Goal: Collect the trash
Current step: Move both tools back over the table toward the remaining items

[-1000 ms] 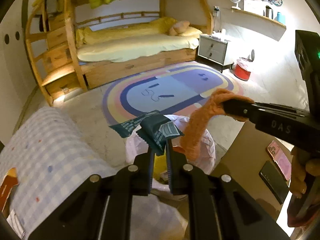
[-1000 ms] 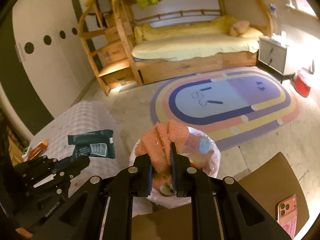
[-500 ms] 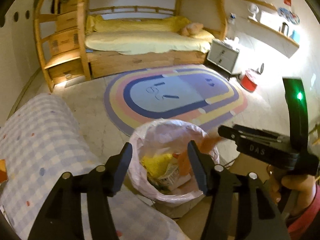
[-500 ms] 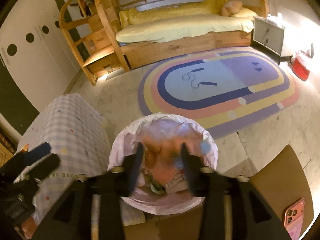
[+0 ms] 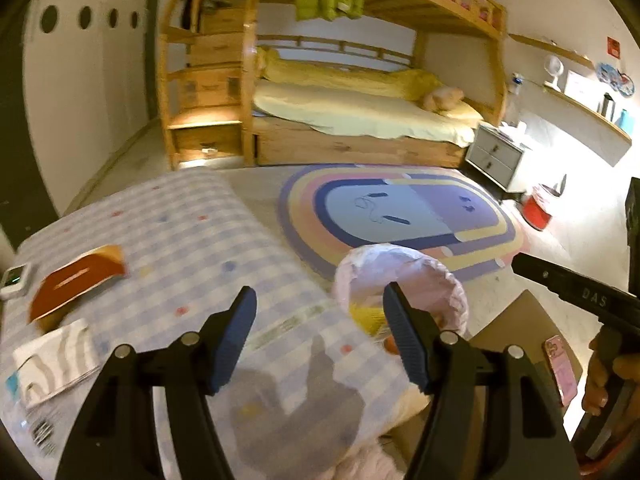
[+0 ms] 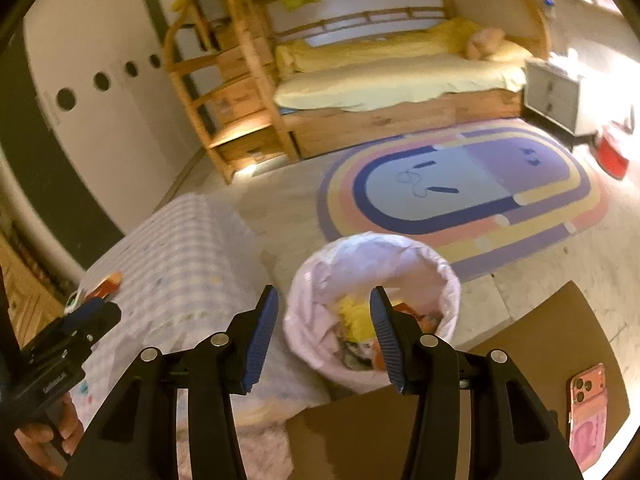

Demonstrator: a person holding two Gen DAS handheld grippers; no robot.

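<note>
A bin lined with a pink bag point(image 5: 400, 276) point(image 6: 372, 268) stands on the floor beside a checked-cloth surface point(image 5: 192, 248). Yellow and orange trash lies inside it. My left gripper point(image 5: 320, 314) hovers over the cloth's edge, just left of the bin; its jaws are opening with nothing between them. My right gripper point(image 6: 324, 314) is open and empty above the bin's near rim. On the cloth lie an orange-red packet point(image 5: 76, 284) and a white striped wrapper point(image 5: 56, 360). The right gripper point(image 5: 560, 284) also shows at the right of the left wrist view.
A pink phone point(image 6: 586, 404) lies on a brown board point(image 6: 520, 360) right of the bin. A small white device point(image 5: 14, 280) sits at the cloth's left edge. Beyond are a striped oval rug point(image 5: 400, 216), a wooden bunk bed point(image 5: 360, 120), a grey nightstand point(image 5: 496, 156) and a red bucket point(image 5: 538, 208).
Both grippers opened: the dark wrapper left my left gripper and the orange knit piece left my right, over the bin. My left gripper then swung left over the checked cloth.
</note>
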